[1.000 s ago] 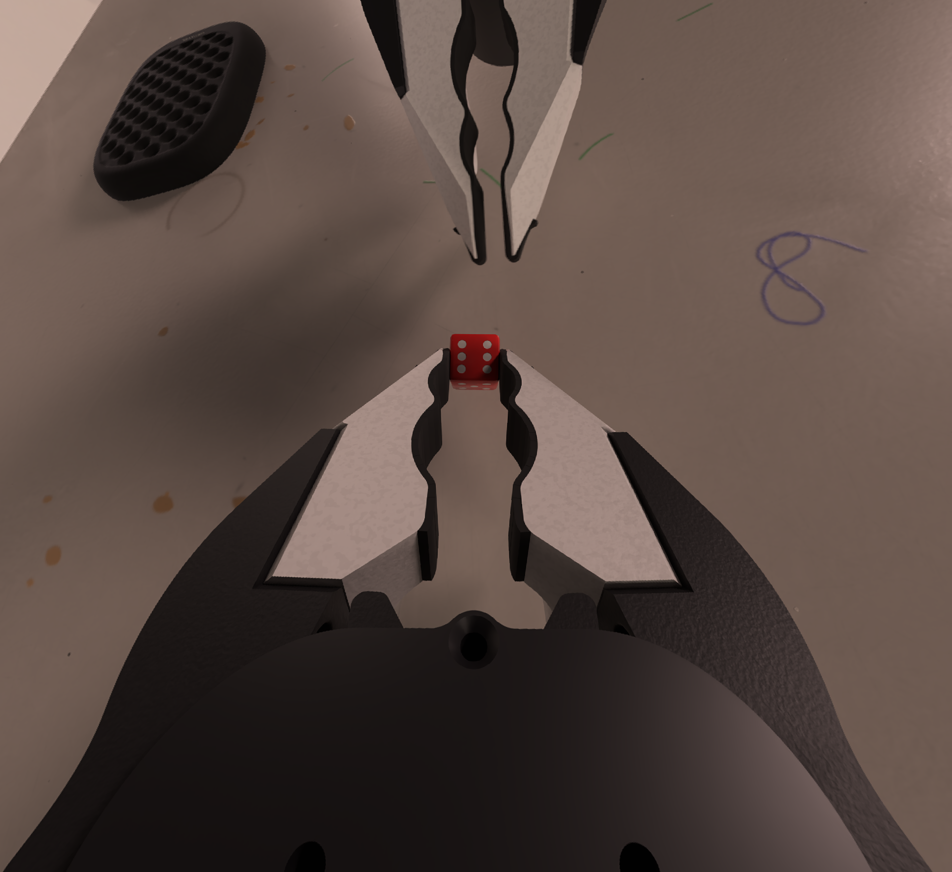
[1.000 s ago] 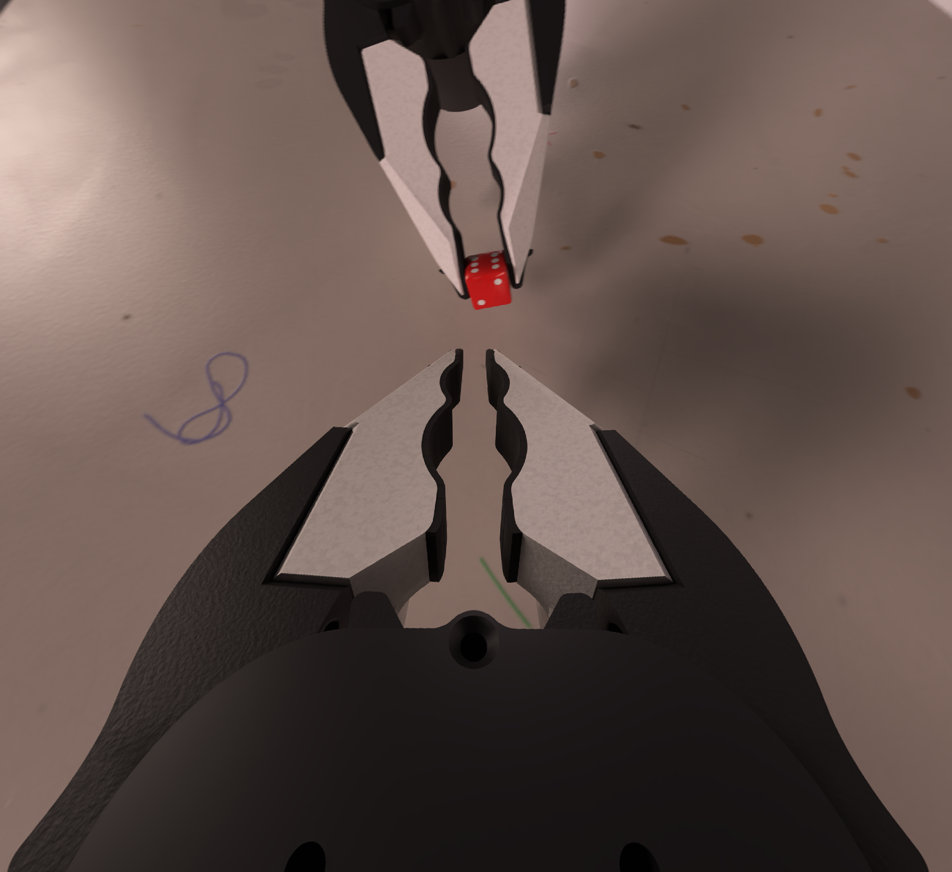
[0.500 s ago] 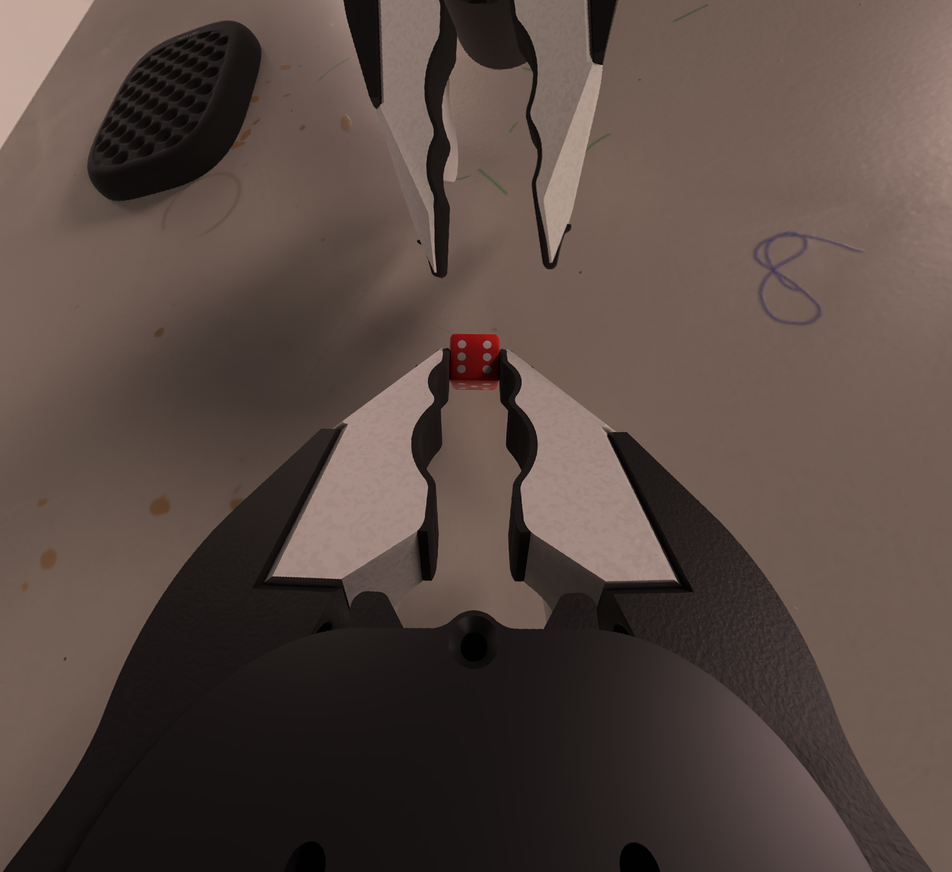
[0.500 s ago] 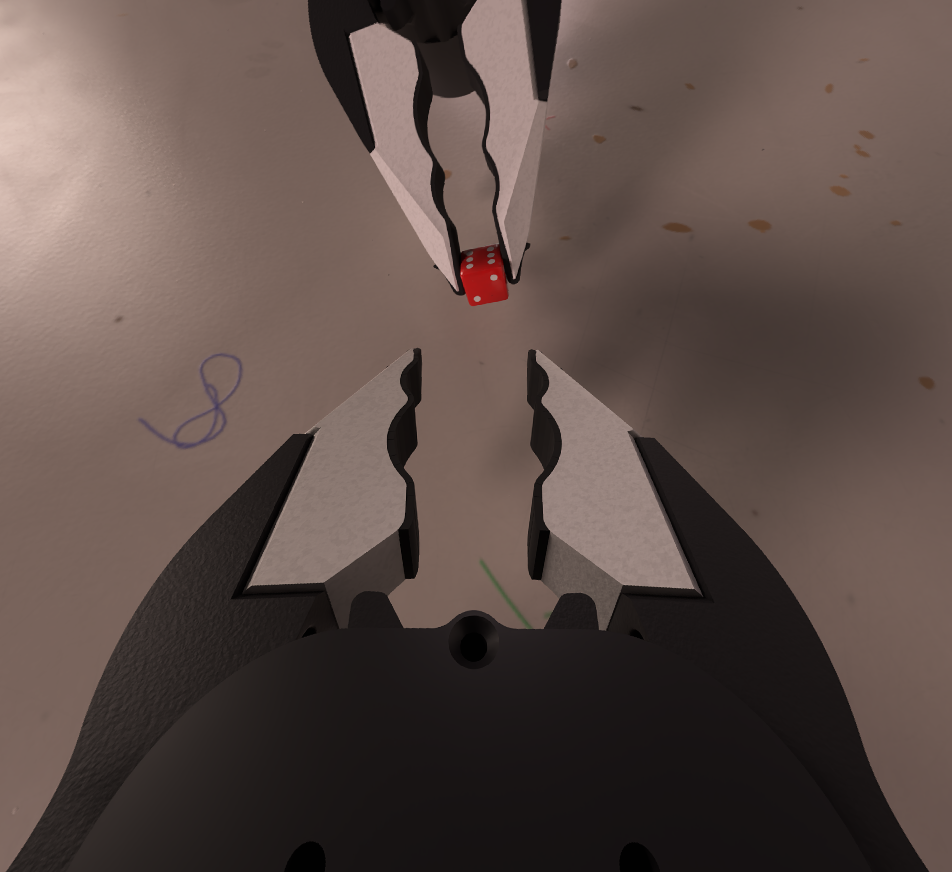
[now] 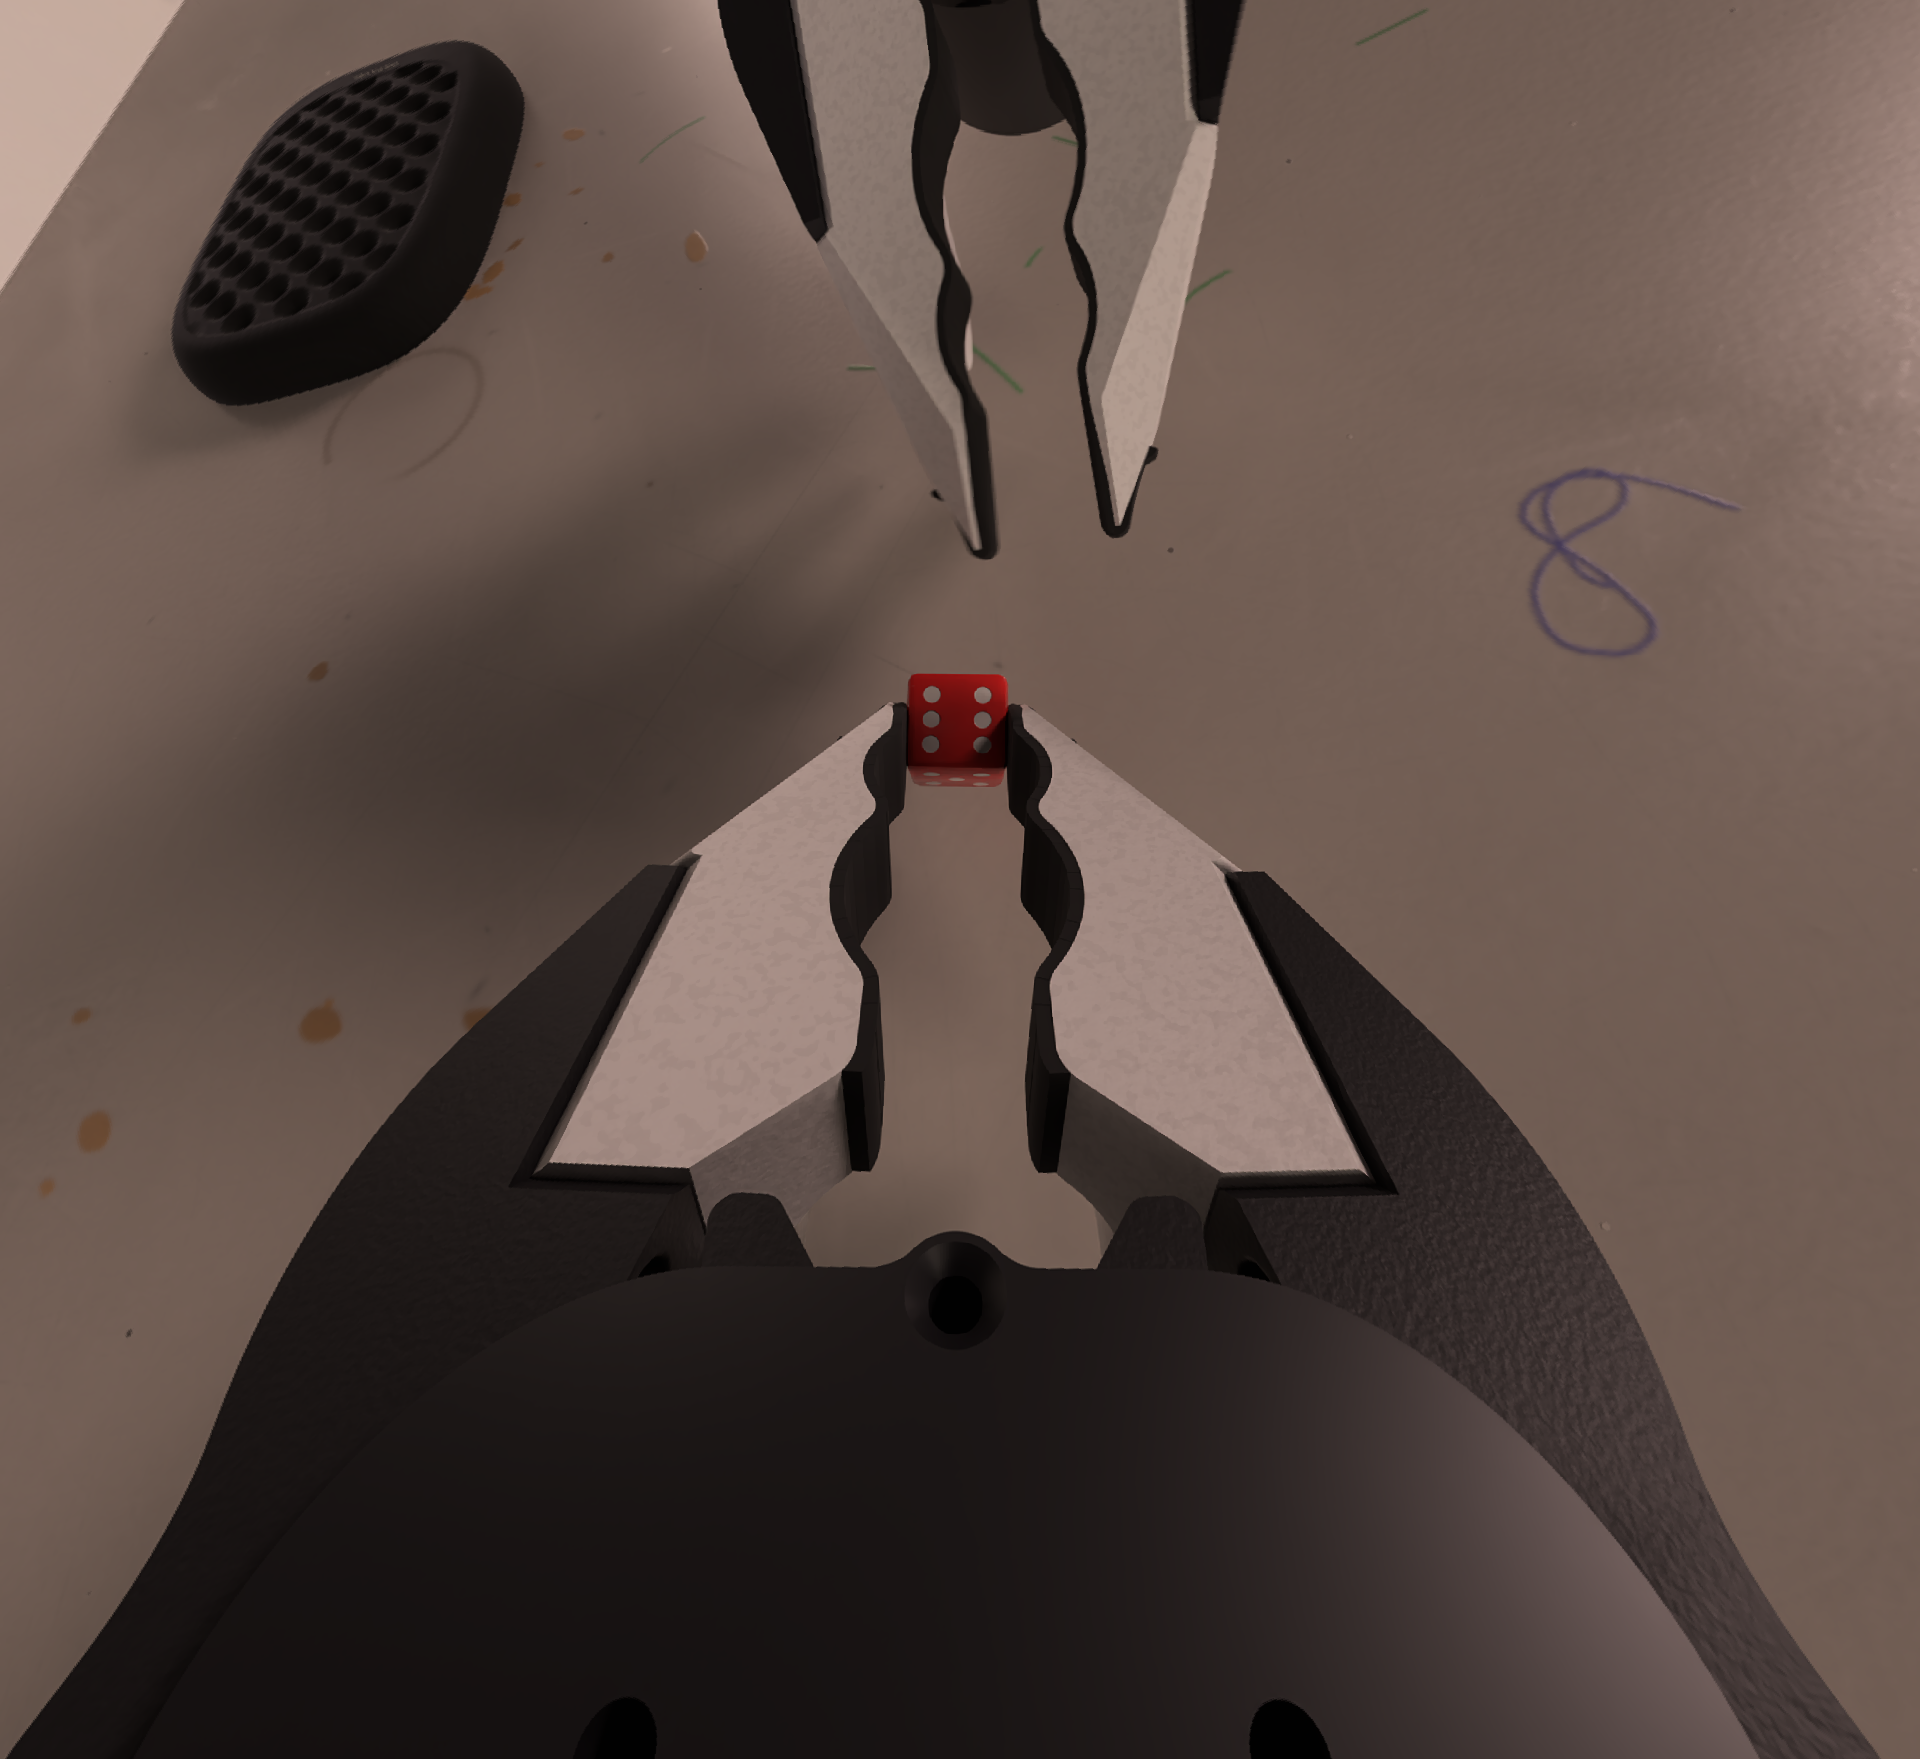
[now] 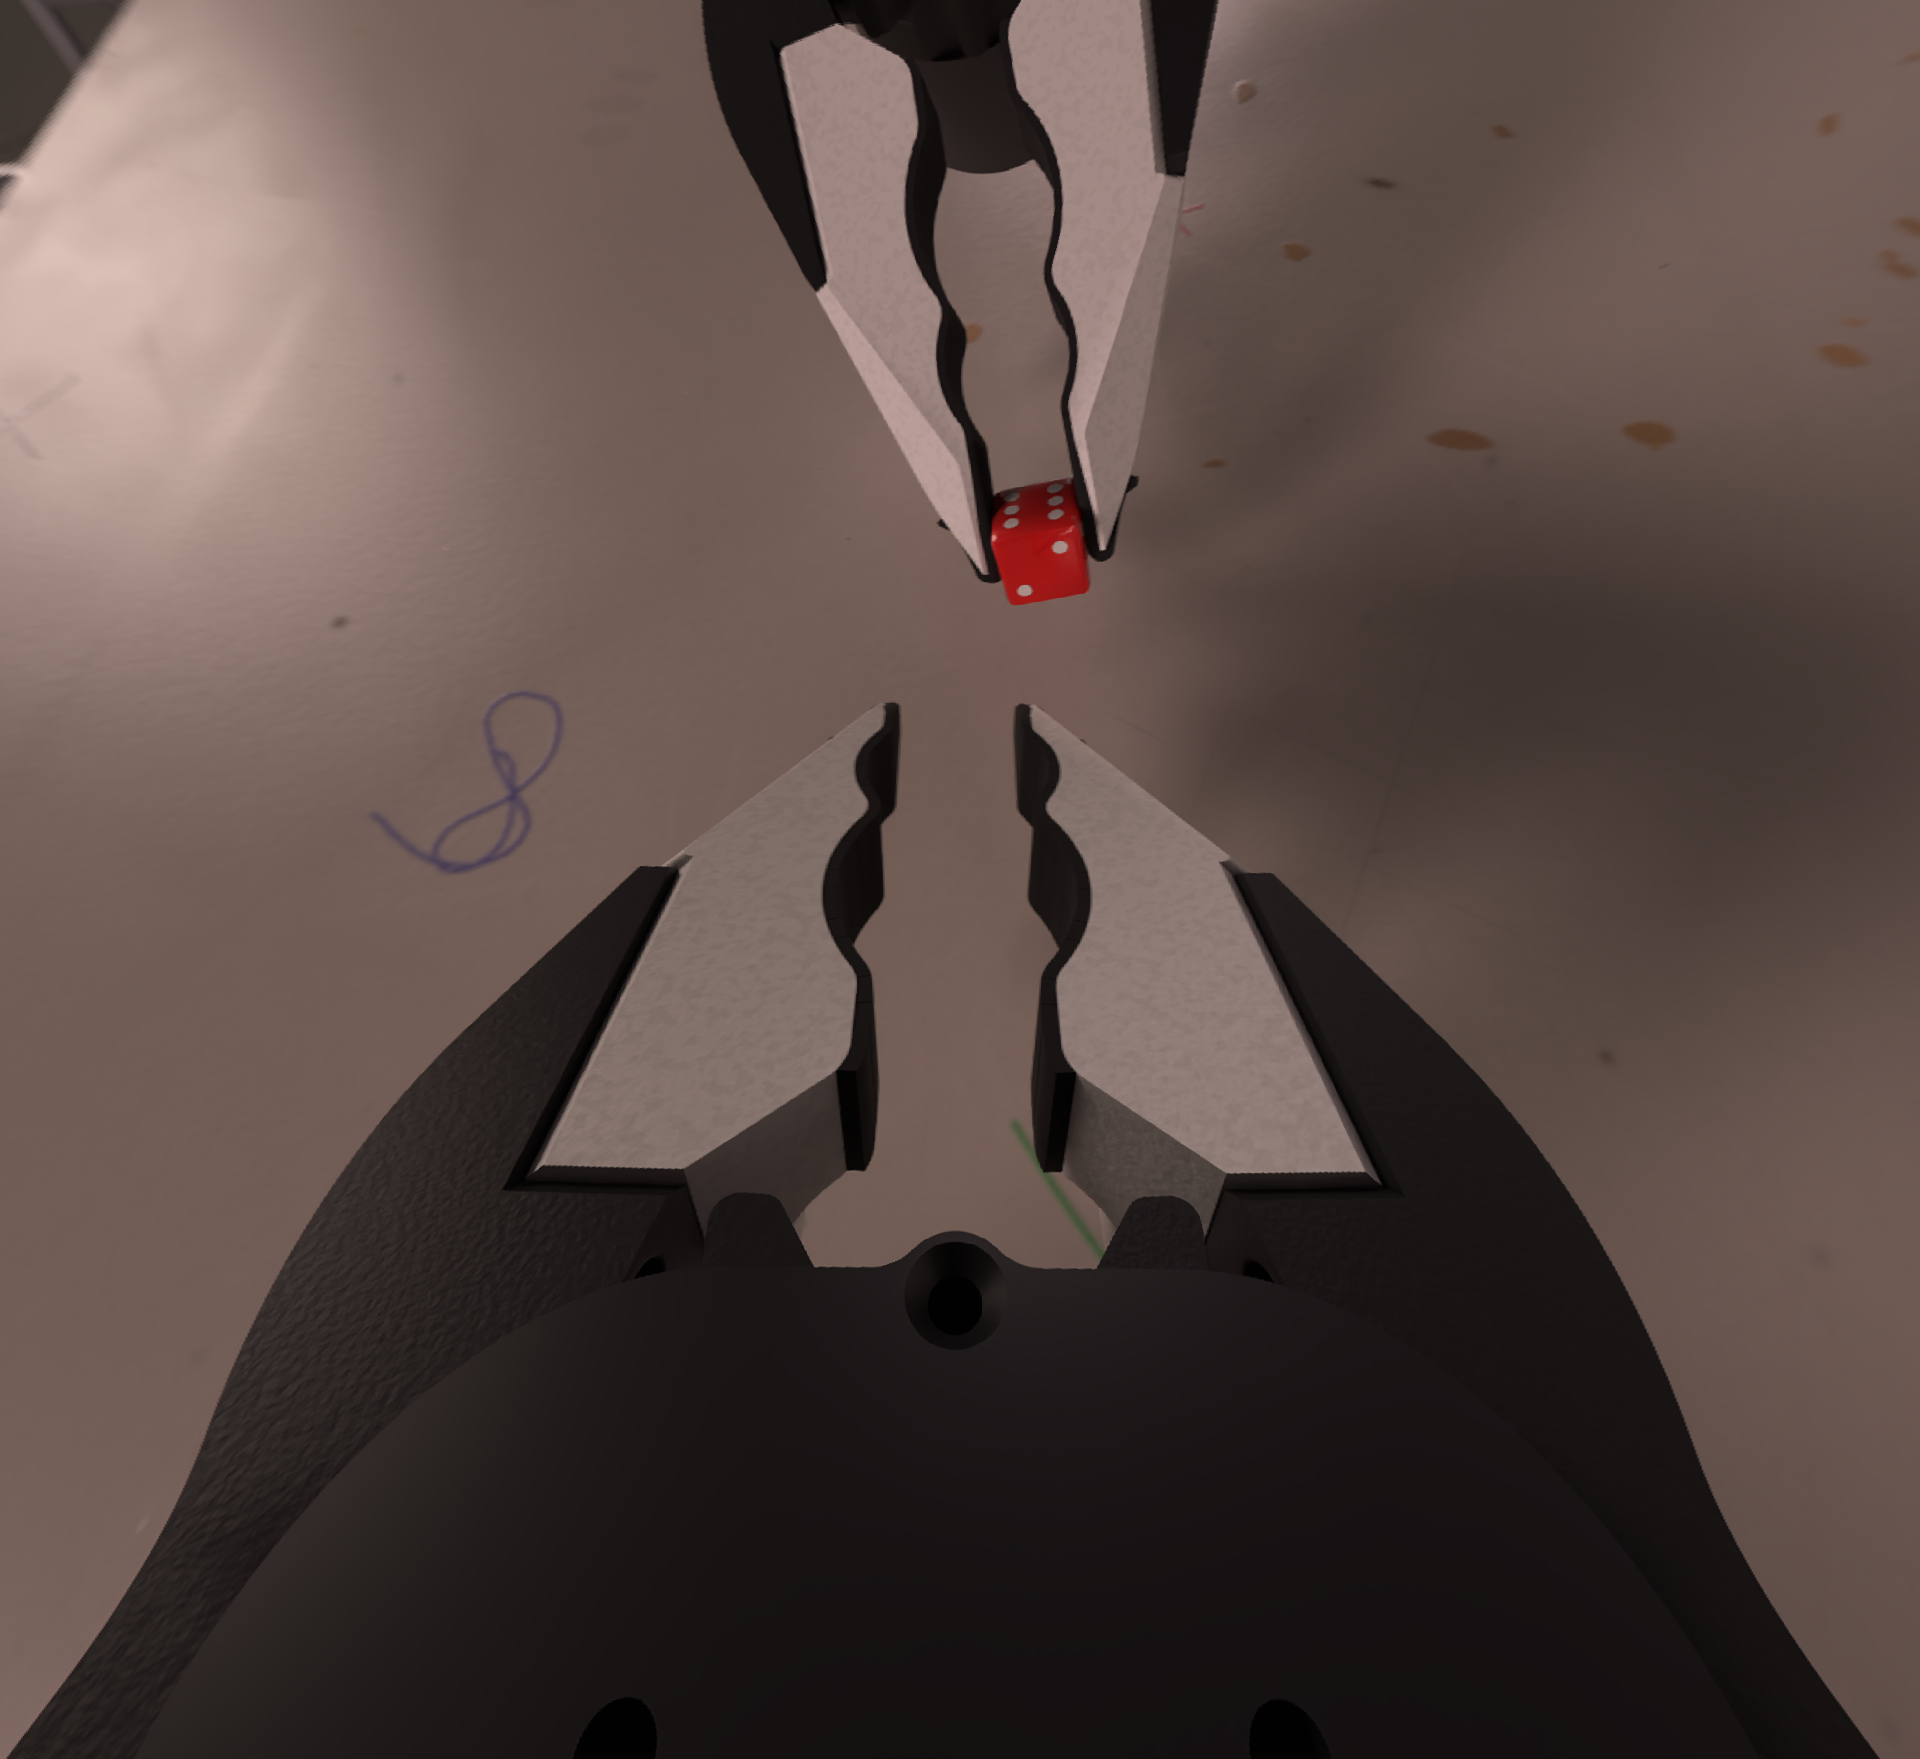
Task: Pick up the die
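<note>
**Red die pinched at the tips**

The left gripper (image 5: 956, 722) has its fingers clamped on the red die (image 5: 957, 718), hiding its sides. The right gripper (image 6: 957, 712) faces it, fingers apart, holding nothing. Bare table (image 5: 1558, 878) lies around; a black pad (image 5: 348, 218) sits near the far edge

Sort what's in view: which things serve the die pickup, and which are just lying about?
Job in hand:
- red die
- left gripper, fingers shut on the die
- right gripper, open, facing the die

Lying about:
- black perforated pad
- blue scribble on the table
</note>
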